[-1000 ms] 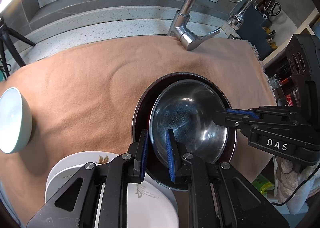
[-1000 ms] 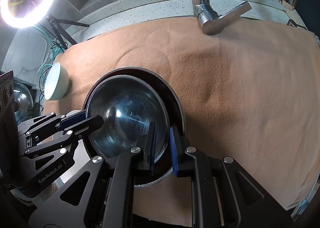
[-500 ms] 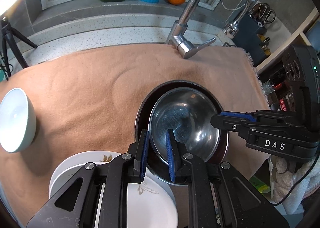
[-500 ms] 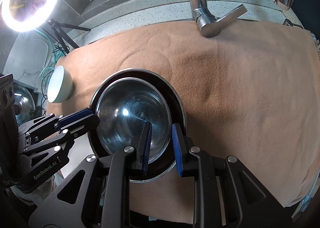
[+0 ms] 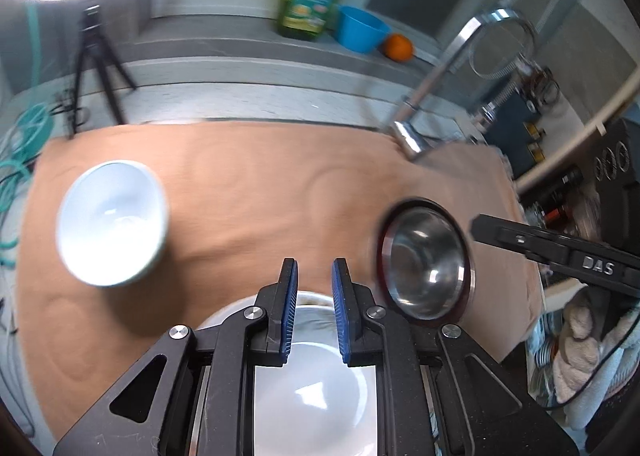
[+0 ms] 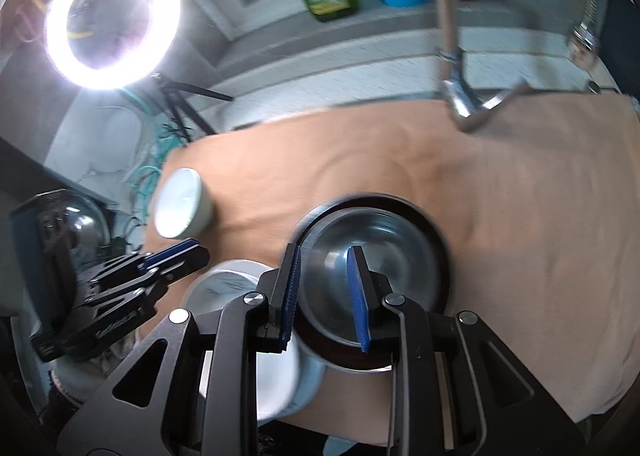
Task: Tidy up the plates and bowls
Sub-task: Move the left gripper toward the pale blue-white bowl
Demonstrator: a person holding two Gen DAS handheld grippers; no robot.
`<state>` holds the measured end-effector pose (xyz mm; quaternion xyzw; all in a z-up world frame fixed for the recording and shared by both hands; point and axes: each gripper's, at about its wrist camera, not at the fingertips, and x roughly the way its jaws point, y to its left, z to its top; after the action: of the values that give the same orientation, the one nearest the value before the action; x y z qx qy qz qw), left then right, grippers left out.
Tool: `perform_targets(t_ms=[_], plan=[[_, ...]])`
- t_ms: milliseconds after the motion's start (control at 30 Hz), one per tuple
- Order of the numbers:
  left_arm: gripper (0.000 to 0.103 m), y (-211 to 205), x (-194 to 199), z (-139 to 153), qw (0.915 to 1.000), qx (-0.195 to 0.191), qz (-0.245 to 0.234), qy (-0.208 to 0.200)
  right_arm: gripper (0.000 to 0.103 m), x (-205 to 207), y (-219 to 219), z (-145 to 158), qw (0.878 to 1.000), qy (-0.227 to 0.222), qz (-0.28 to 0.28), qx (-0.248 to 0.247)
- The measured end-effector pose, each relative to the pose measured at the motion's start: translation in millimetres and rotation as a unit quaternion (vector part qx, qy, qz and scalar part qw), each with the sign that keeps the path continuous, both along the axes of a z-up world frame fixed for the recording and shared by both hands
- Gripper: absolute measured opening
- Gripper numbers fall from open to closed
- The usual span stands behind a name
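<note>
We see a tan cloth (image 5: 248, 176), a pale blue-white bowl (image 5: 112, 228), a silvery steel bowl (image 5: 428, 256) and white plates (image 5: 316, 388).

A glowing white ring light (image 6: 112, 18) on a black tripod (image 5: 94, 56) is set up left of a speckled grey stone counter (image 5: 240, 96), which is draped with a tan felt cloth (image 5: 248, 184). A curved chrome faucet (image 5: 444, 72) is mounted behind it.

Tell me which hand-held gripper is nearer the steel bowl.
Right. The right hand-held gripper hangs open over the steel bowl; the left hand-held gripper is off to its side, above the white plates.
</note>
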<state>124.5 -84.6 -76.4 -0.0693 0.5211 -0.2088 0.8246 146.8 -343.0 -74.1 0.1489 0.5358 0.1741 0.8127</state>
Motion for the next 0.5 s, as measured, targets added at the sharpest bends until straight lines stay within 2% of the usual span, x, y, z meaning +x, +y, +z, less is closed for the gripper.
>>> perform_targets(t_ms=[67,200,500], plan=[[0.015,20.5,1.6,0.3,0.9998,-0.003,0.017,0.0,0.026,1.1,14.1,5.5,1.0,-0.007,0.007,0.007],[0.015,62.1,4.9,-0.2,0.9985,-0.004,0.054,-0.001,0.036,8.3,46.7,10.2,0.999,-0.012,0.026,0.02],[0.015,132.0,17.7,-10.7,0.9918,0.002,0.127,0.006,0.036,27.3,120.0,2.8,0.997,-0.012,0.069,0.023]])
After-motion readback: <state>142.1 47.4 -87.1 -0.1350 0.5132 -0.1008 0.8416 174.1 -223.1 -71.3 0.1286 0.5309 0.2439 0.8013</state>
